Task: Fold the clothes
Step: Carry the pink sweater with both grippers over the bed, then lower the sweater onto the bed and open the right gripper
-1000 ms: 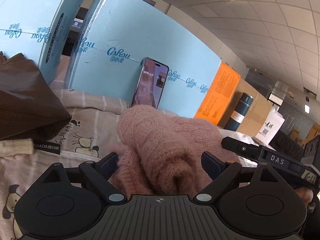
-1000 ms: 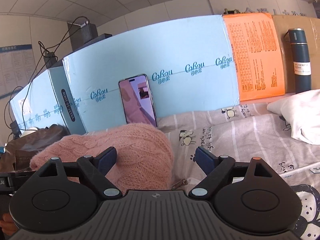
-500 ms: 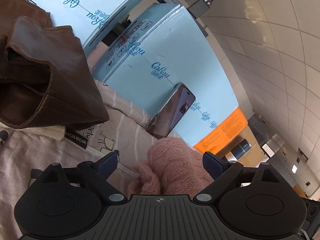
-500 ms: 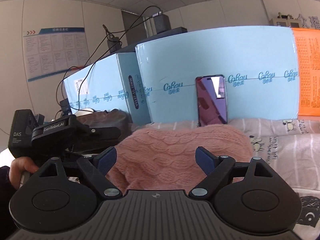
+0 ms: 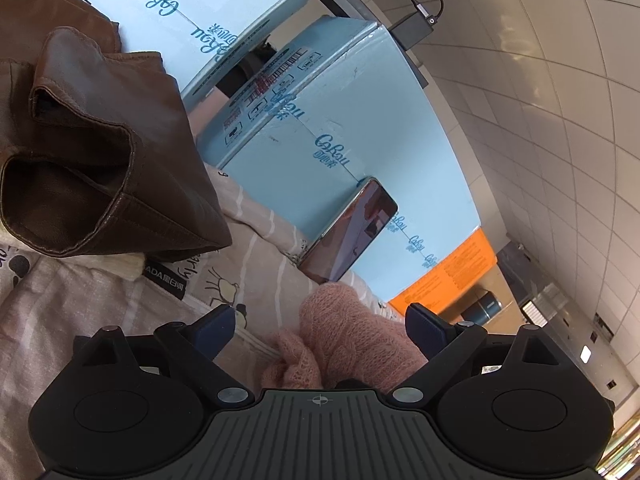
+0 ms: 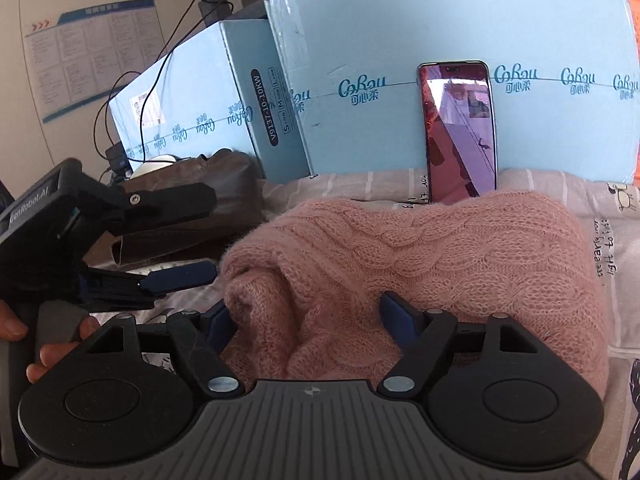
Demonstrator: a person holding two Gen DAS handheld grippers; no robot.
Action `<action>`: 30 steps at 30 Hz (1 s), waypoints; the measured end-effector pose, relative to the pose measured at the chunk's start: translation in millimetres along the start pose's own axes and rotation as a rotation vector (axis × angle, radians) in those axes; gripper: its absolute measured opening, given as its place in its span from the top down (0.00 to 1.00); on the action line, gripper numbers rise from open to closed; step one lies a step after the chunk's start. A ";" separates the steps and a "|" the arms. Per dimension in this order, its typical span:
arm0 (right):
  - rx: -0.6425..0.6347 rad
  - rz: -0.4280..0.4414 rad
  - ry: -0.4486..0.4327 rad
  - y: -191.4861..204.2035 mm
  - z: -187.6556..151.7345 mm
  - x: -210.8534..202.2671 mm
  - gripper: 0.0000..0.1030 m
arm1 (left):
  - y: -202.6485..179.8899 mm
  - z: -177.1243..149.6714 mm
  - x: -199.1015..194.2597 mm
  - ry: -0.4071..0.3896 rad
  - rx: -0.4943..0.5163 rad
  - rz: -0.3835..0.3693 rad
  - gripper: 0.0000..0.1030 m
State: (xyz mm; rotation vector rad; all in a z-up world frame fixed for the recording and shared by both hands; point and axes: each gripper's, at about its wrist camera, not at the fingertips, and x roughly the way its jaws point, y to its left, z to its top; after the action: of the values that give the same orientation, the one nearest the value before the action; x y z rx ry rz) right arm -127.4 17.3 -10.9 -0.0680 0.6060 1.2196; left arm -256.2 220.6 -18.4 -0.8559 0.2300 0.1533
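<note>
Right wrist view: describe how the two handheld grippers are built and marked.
The right gripper has a ribbed dark grey body, two round black discs, black linkage arms with silver pivot pins and dark blue pads. The left gripper is matte black with the same blue pads and white "GenRobot.AI" lettering on its housing.

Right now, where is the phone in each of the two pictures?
Left wrist view: the phone sits mid-frame, tilted, leaning on the blue box.
Right wrist view: the phone stands upright, right of centre, against that blue box.
Shared landmark: the pink sweater in front of it.
</note>
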 end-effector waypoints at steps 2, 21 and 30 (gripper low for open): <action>0.005 -0.029 -0.018 -7.2 -1.2 -3.6 0.61 | 1.6 -1.0 3.0 0.013 -0.007 0.005 0.09; 0.140 -0.099 -0.293 -41.7 9.6 -73.5 0.78 | -33.6 -43.7 47.6 0.239 0.322 -0.048 0.63; 0.126 -0.216 -0.461 -47.3 24.4 -106.0 0.78 | -29.8 -25.5 22.4 0.070 0.308 -0.040 0.82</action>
State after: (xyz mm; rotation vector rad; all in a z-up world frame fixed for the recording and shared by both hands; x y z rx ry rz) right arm -97.5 -81.9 46.9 0.2432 0.2621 0.9412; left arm -231.5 182.8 -18.7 -0.5594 0.2933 0.0481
